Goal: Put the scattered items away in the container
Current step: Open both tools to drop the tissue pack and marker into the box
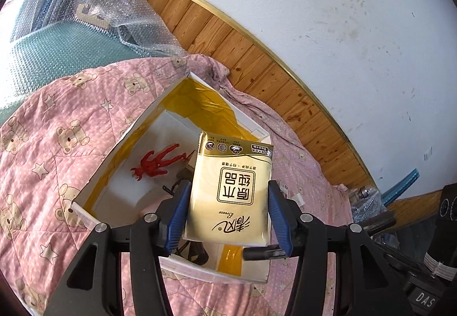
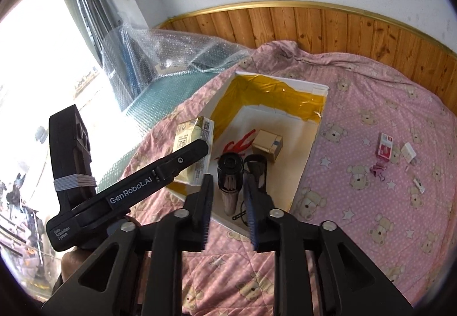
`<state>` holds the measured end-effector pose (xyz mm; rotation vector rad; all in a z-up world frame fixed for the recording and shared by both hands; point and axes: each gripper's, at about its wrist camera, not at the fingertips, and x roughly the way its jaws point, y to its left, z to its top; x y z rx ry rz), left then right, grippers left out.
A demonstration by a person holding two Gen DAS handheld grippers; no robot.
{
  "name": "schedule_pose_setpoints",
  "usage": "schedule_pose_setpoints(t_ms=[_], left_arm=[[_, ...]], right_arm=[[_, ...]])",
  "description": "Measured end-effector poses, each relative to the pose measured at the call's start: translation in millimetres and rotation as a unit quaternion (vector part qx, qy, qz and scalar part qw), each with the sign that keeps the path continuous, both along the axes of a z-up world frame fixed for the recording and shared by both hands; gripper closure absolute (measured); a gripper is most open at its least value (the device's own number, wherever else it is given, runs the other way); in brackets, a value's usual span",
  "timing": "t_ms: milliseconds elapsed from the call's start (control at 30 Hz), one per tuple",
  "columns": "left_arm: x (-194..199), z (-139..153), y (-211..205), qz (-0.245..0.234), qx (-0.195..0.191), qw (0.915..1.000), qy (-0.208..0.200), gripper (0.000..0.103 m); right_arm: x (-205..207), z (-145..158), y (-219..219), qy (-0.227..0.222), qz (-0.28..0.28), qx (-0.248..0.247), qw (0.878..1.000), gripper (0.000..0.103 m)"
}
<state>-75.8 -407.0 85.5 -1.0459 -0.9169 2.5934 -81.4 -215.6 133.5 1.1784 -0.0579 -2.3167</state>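
- Gripping a yellow tissue pack (image 1: 228, 190) by its two long sides, the left gripper (image 1: 227, 219) holds it in the air above the near part of an open white box (image 1: 85, 211); its blue pads (image 1: 177, 216) press against the pack.
- The right gripper (image 2: 228, 210) hangs over the near edge of the same box with its fingers a narrow gap apart and nothing between them.
- Seen from the right wrist, the left gripper (image 2: 182, 161) reaches in from the left, the tissue pack (image 2: 194, 139) at its tip by the left wall of the box (image 2: 302, 176).
- The box sits on a pink quilt (image 2: 371, 201) printed with bears and stars; yellow tape lines its inner walls.
- Inside the box, nearest, lies a black cylinder (image 2: 230, 173) with a black cord beside it; farther in are a red figure (image 1: 155, 163) and a small tan carton (image 2: 267, 144).
- Out on the quilt toward its right edge, well apart from the box, lie a red-and-white packet (image 2: 385, 146), a white packet (image 2: 409, 151), a pink clip (image 2: 377, 169) and a small white item too small to identify.
- Behind the quilt's far left corner is bubble wrap (image 2: 177, 53).
- A wood-panelled strip (image 2: 328, 24) runs along the far side, below a white wall.
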Motion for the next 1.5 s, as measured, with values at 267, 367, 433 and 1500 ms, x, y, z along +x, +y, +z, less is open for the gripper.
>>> schedule_pose_setpoints(t_ms=[267, 367, 433, 1500], left_arm=[[-20.0, -24.0, -16.7, 0.0, 0.007, 0.9993, -0.038, 0.044], [-25.8, -29.4, -19.1, -0.003, 0.013, 0.9988, -0.047, 0.038], [-27.8, -30.0, -18.4, -0.005, 0.012, 0.9988, -0.048, 0.037], [-4.4, 12.8, 58.8, -0.061, -0.054, 0.9962, -0.028, 0.037]], right_arm=[[-26.5, -19.7, 0.2, -0.027, -0.026, -0.002, 0.999, 0.067], [-30.8, -23.3, 0.5, -0.036, -0.032, -0.003, 0.999, 0.067], [-32.7, -24.9, 0.6, -0.039, -0.033, -0.004, 0.999, 0.067], [-6.4, -11.3, 75.0, -0.031, -0.069, -0.078, 0.994, 0.067]])
